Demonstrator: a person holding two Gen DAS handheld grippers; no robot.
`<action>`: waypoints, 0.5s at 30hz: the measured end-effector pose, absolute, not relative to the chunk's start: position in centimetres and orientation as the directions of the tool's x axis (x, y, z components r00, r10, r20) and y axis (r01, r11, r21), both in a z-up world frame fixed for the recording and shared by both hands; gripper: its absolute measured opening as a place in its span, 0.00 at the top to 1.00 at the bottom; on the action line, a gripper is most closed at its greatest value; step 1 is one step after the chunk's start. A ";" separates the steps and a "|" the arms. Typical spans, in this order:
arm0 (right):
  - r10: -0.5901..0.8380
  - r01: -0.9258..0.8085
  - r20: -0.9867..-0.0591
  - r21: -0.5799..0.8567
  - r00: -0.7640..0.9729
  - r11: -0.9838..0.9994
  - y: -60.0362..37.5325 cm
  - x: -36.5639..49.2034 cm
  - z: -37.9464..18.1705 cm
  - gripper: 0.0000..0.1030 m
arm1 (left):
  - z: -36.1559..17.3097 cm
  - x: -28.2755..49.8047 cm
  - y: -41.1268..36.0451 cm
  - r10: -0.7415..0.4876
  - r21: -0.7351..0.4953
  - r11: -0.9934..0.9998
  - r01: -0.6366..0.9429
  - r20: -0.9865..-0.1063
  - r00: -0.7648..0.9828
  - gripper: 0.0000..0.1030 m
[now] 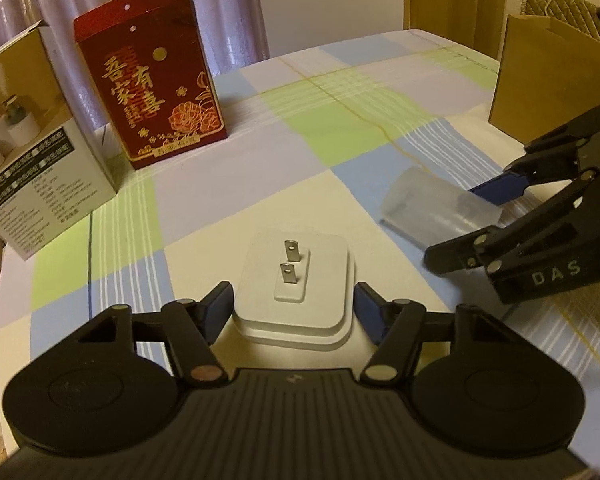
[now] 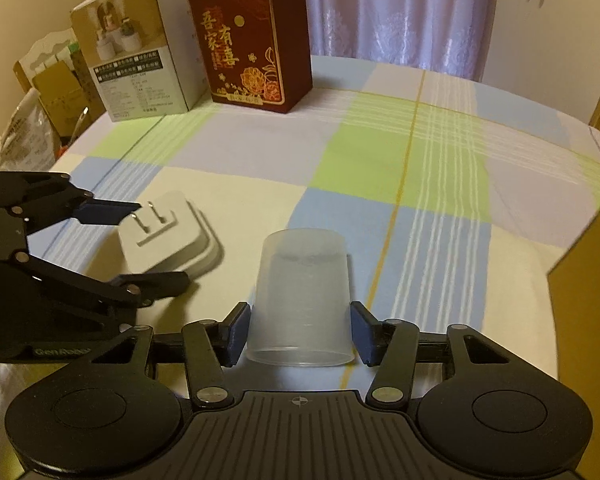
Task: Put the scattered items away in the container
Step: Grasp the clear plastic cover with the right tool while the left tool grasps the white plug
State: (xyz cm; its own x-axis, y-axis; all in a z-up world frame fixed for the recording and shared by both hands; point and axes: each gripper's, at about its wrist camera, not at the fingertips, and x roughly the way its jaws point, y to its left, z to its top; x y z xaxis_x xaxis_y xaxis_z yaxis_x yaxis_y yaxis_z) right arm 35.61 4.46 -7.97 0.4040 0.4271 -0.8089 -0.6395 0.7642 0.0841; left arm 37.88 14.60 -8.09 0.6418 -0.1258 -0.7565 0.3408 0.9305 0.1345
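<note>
Straddling a white plug adapter (image 1: 298, 300), the left gripper (image 1: 294, 312) has its jaws spread wide, one blue pad on each side of the adapter with a thin gap showing at both pads, so they do not grip it. The adapter lies flat on the checked cloth (image 1: 228, 184) with its two metal prongs pointing up.

To its right, the right gripper (image 2: 300, 334) sits with its jaws likewise parted around a frosted plastic cup (image 2: 302, 296) that lies on its side, rim toward the camera. The pads stand just beside the cup's wall; whether they touch it I cannot tell.

Both items lie near each other in the middle of the cloth. A brown cardboard box (image 1: 548, 80) stands at the far right edge. Along the far left stand a red gift box (image 1: 152, 76) and a white product carton (image 1: 40, 140), side by side. Between these and the grippers the cloth lies open, with free room ahead and to the right toward the cardboard box.
</note>
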 end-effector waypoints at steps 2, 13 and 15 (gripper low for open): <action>0.420 -0.637 -0.812 0.079 0.405 0.767 3.6 34.7 -7.9 0.46 | -8.1 36.8 14.5 -0.114 0.143 0.931 0.336 -0.760 0.640 0.40; 0.354 -0.565 -0.847 0.080 0.396 0.821 -3.7 24.6 -6.9 0.46 | -7.6 25.9 10.8 -0.089 0.078 0.962 0.260 -0.814 0.575 0.40; 0.360 -0.563 -0.853 0.098 0.377 0.821 -4.7 21.9 -6.6 0.46 | -7.4 23.4 9.5 -0.103 0.069 0.959 0.274 -0.818 0.566 0.40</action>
State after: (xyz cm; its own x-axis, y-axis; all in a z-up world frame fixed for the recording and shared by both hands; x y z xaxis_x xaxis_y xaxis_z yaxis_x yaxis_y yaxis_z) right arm 21.94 -4.68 -6.56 0.3769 0.3599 -0.8535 -0.5630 0.8207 0.0975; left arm 23.44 9.54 -7.43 0.5658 -0.1028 -0.8181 0.2739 0.9593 0.0689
